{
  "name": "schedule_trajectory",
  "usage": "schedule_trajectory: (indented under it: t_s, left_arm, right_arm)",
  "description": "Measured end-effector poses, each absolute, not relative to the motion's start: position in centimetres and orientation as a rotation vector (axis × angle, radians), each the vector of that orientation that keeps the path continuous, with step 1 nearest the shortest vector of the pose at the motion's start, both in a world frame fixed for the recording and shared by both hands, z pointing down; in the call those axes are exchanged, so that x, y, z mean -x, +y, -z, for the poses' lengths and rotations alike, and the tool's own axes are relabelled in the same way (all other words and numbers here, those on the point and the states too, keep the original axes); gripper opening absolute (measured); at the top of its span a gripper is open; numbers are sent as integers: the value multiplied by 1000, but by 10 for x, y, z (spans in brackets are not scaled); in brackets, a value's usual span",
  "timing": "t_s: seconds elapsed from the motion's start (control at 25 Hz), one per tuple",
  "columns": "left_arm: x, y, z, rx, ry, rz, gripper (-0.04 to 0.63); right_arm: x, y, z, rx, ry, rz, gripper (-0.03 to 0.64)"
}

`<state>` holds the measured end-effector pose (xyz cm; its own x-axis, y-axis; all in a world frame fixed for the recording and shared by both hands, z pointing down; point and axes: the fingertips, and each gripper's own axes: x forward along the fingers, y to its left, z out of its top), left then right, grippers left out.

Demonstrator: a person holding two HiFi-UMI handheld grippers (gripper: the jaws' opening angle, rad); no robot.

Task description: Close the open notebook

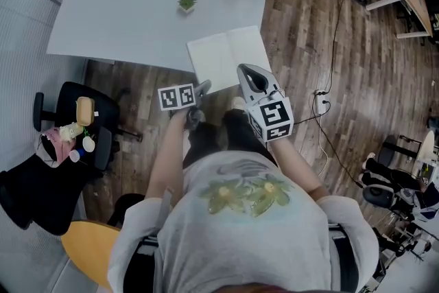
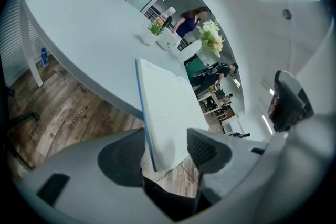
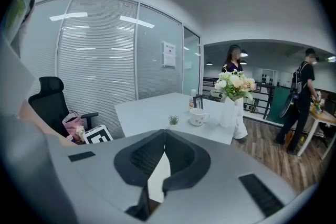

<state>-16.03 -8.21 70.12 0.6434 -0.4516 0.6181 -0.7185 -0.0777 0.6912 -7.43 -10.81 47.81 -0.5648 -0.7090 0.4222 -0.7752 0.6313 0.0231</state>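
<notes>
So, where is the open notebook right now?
In the head view, the open notebook lies at the white table's near edge, centre of the picture; the small potted plant stands just beyond its left page.

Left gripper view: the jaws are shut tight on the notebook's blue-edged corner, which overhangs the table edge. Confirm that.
Wrong on one point. The jaws of the left gripper are not shut: they stand apart, with the blue-edged corner of the notebook between them, as the left gripper view shows. That corner does overhang the edge of the table.
</notes>
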Motion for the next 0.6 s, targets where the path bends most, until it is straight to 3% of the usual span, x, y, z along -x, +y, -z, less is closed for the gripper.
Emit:
schedule_trajectory:
  t_s: [0.28,0.44,0.6]
  left_arm:
    - [161,-84,-712,-1656,-931,-185,215]
    - [166,-83,-715,-1650,-967,-188,124]
    - [168,-85,-716,-1636,-983,-177,105]
  right_arm:
    - [67,-117,-483,-1164,-2459,-248,18]
    - [63,-120,-487,-1152,-2458,-262,18]
    - [60,-124,-491,-1139,-2458,-273,18]
